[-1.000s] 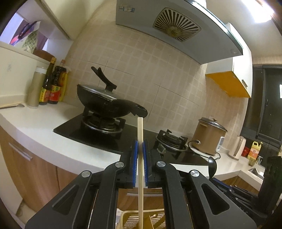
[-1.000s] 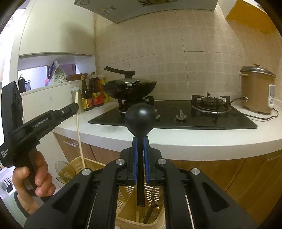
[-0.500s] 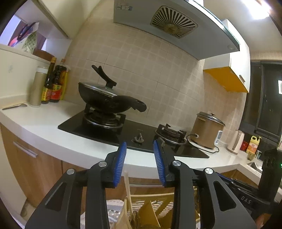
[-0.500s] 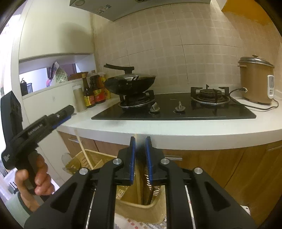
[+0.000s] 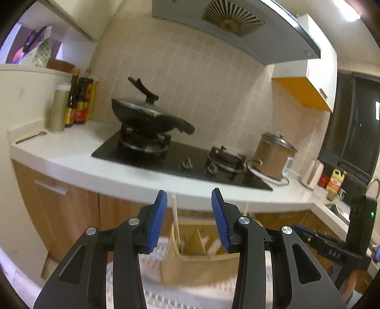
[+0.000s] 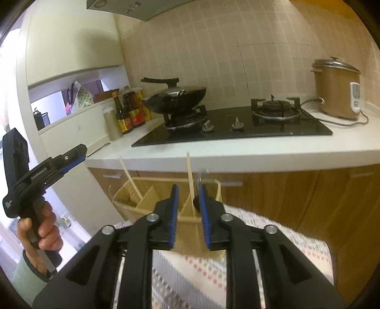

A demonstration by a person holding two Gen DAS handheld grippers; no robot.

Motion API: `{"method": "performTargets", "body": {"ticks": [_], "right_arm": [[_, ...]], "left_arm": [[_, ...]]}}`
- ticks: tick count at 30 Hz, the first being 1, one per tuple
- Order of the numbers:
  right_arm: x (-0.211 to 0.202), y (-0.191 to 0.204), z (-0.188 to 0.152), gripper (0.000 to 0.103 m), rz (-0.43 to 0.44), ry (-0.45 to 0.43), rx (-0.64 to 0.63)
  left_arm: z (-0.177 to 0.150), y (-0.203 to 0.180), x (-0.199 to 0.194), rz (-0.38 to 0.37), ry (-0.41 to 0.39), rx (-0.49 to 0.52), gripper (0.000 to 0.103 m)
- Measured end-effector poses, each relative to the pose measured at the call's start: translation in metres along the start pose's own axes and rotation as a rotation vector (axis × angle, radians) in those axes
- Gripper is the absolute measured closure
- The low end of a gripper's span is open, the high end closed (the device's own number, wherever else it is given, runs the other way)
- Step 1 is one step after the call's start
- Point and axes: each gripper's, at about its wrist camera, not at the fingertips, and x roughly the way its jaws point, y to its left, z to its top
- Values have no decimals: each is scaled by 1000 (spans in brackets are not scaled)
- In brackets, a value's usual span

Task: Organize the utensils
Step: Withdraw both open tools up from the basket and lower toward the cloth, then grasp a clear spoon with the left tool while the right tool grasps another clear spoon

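**Utensils upright in the holder, both grippers clear**

Kitchen cloth (image 6: pixel 273 240) nearest; left gripper (image 5: pixel 189 218) and right gripper (image 6: pixel 188 214) are opening, empty. Just beyond, the holder (image 6: pixel 128 204) keeps chopstick (image 6: pixel 190 176) and ladle (image 6: pixel 198 197) upright, below the counter (image 6: pixel 237 152).

Warm, yellowish indoor light. I see a bright ceiling light (image 5: pixel 345 10) blown out at the left view's top right. Fisheye bends the countertop (image 5: pixel 71 154) and blackens both views' corners. Patterned cloth (image 6: pixel 285 237) and wooden holder (image 5: pixel 201 261) are smeared by blur.
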Motion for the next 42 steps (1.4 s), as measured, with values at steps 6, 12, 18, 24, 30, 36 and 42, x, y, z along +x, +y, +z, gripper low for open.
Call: {"method": "performTargets", "body": {"ticks": [6,12,18,24,30,36,42], "right_arm": [[-5,1,-31,78,-23,188,40],[25,3,-77,78,21,472,110],[55,5,-109,78,42,622,200],[74,13,-122,78,18,662,194],[88,21,-131,78,-20,684,163],[98,25,-132,86,-32,680,125],[105,33,-135,101,-35,665,87]], "left_arm": [[-35,-15,-19,12,212,91,64],[-99,-15,-14,-53,484,81,66],[-156,1,9,-165,698,-29,66],[-183,8,17,-201,758,-55,66],[-192,6,15,-210,780,-36,66],[-196,-8,26,-200,792,-5,66],[-197,-25,46,-186,809,16,79]]}}
